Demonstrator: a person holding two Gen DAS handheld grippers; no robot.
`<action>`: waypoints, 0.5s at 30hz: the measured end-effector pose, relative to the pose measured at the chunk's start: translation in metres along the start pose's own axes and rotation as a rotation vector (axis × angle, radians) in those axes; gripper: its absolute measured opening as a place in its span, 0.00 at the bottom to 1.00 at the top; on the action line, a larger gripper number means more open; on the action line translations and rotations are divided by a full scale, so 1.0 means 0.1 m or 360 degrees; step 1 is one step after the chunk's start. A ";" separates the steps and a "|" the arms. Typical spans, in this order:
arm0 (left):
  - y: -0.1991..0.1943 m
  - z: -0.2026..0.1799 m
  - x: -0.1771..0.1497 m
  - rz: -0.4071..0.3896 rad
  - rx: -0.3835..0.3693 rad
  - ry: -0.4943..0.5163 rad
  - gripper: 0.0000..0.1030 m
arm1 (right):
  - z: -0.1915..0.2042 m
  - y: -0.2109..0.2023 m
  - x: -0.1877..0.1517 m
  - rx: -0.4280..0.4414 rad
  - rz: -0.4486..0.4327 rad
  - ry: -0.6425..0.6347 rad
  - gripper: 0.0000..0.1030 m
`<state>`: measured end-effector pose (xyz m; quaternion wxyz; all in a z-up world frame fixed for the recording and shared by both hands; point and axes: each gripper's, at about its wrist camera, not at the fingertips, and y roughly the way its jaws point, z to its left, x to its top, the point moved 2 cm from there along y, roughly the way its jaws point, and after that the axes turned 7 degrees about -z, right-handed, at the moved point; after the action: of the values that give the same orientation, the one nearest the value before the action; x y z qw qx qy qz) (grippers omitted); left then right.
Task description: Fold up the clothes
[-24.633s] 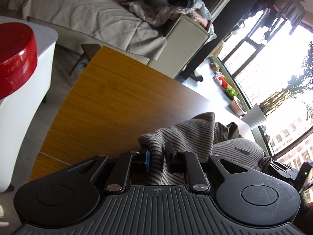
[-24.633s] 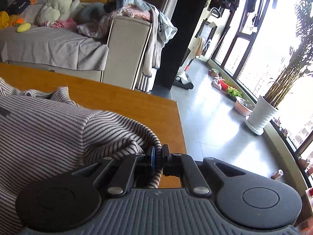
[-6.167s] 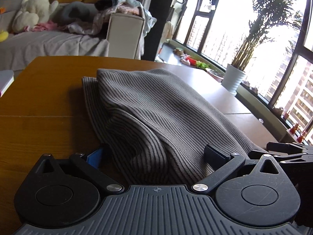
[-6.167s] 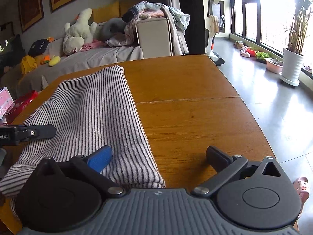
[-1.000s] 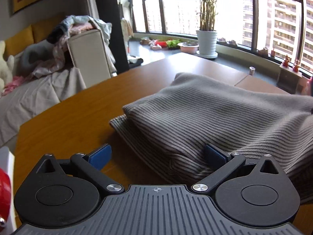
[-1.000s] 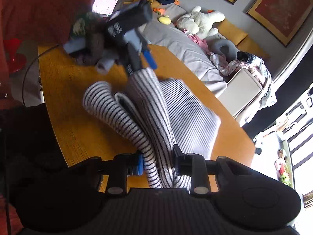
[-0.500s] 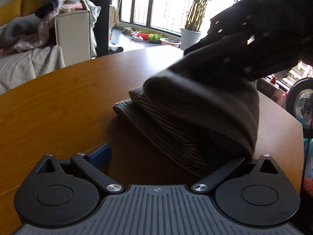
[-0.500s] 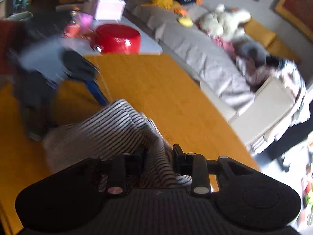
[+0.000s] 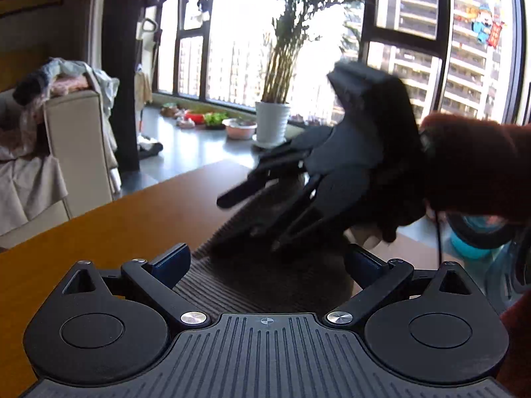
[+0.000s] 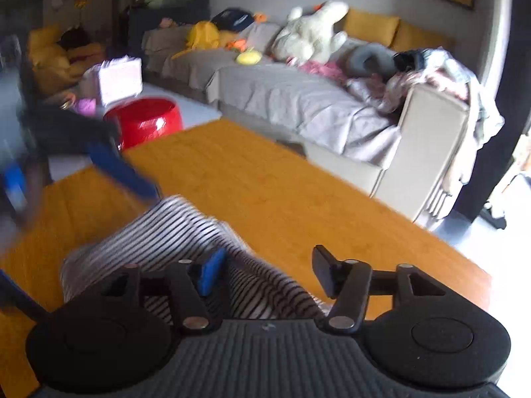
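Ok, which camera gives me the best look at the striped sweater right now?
The right wrist view: the striped sweater is lit, folded on the wooden table, though motion-blurred. The left wrist view shows it dark, backlit, and partly hidden behind the right claw.

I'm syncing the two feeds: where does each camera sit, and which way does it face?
Left wrist: on the left tongs, open, facing the window and potted plant; the right tongs and a red sleeve show.
Right wrist: on the right tongs, open, facing the sofa; the blurred left tongs show.
Shared: striped garment on the wooden table.
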<state>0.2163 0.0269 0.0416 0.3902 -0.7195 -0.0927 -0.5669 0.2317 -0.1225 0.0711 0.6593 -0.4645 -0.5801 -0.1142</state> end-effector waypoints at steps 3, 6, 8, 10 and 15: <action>0.24 0.08 -0.11 0.0062 0.0079 -0.0030 0.94 | -0.03 -0.45 0.12 -0.0126 -0.0165 0.0014 0.43; 0.32 0.22 -0.10 0.0088 0.0154 -0.0129 0.94 | 0.03 -0.67 0.08 -0.0094 -0.0178 0.0053 0.24; 0.39 0.33 -0.12 0.0117 0.0149 -0.0201 0.98 | 0.05 -0.55 -0.05 -0.0085 -0.0084 0.0073 0.24; 0.42 0.46 -0.15 0.0141 0.0115 -0.0313 0.99 | 0.01 -0.31 -0.25 -0.0155 0.0049 0.0093 0.24; 0.27 0.52 -0.05 0.0096 0.0146 -0.0284 0.93 | -0.16 0.03 -0.59 -0.0219 0.0083 0.0295 0.24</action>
<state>0.2688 0.0453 0.0219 0.4297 -0.7511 -0.1311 -0.4836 0.2270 -0.1557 0.0202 0.6794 -0.5110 -0.4953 -0.1790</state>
